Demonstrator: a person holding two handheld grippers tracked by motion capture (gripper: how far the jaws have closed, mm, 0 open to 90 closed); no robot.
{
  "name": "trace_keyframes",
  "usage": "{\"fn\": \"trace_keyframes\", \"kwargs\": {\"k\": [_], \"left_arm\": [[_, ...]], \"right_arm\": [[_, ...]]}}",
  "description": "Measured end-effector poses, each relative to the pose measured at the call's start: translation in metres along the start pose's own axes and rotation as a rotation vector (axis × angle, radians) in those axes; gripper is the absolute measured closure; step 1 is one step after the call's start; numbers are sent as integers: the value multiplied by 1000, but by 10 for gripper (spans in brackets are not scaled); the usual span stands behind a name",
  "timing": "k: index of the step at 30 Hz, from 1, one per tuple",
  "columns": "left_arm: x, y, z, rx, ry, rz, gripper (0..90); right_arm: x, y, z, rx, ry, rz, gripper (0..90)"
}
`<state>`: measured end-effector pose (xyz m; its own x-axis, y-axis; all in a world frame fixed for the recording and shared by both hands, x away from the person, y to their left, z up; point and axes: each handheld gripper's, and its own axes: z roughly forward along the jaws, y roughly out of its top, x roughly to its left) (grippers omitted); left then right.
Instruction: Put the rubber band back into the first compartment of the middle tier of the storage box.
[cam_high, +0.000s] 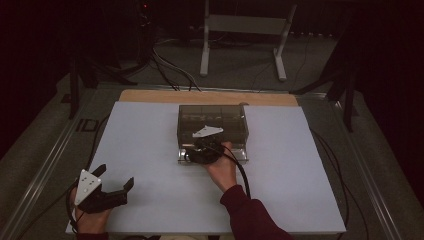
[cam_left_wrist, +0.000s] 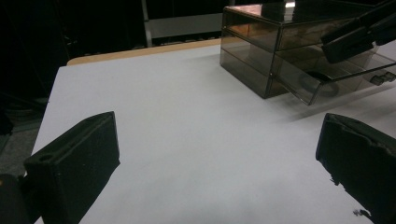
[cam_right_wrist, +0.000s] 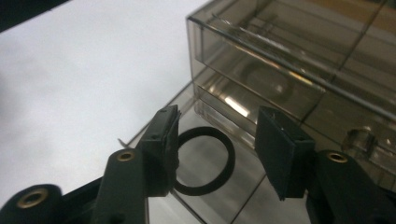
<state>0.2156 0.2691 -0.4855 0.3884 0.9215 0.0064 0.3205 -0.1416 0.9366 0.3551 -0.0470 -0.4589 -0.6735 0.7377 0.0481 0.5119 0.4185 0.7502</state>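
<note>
A smoky clear plastic drawer box stands at the table's middle back, its bottom drawer pulled out toward me. A black rubber ring lies flat on the floor of that open drawer. My right gripper hovers just above the ring with its jaws apart, and neither pad touches the ring. The high view places that right gripper over the drawer's left part. Near the front left corner, my left gripper rests open and holds nothing; its jaws frame bare table.
The white table top has a wooden strip along its back edge. A cable trails from the right gripper over the person's wrist. Behind the table stand a white frame and floor cables.
</note>
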Motion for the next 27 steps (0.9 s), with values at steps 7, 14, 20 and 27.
{"fn": "trace_keyframes", "kwargs": {"k": [7, 14, 20, 27], "left_arm": [[-2, 0, 1, 4, -6, 3, 3], [-1, 0, 1, 1, -5, -1, 3], [-2, 0, 1, 2, -9, -2, 3], [-2, -1, 1, 1, -7, -4, 3]], "right_arm": [[0, 2, -6, -24, 31, -2, 355], [-1, 3, -11, -42, 14, 2, 235], [-4, 5, -19, -45, -1, -9, 160], [-12, 8, -31, -64, -15, -10, 89]]}}
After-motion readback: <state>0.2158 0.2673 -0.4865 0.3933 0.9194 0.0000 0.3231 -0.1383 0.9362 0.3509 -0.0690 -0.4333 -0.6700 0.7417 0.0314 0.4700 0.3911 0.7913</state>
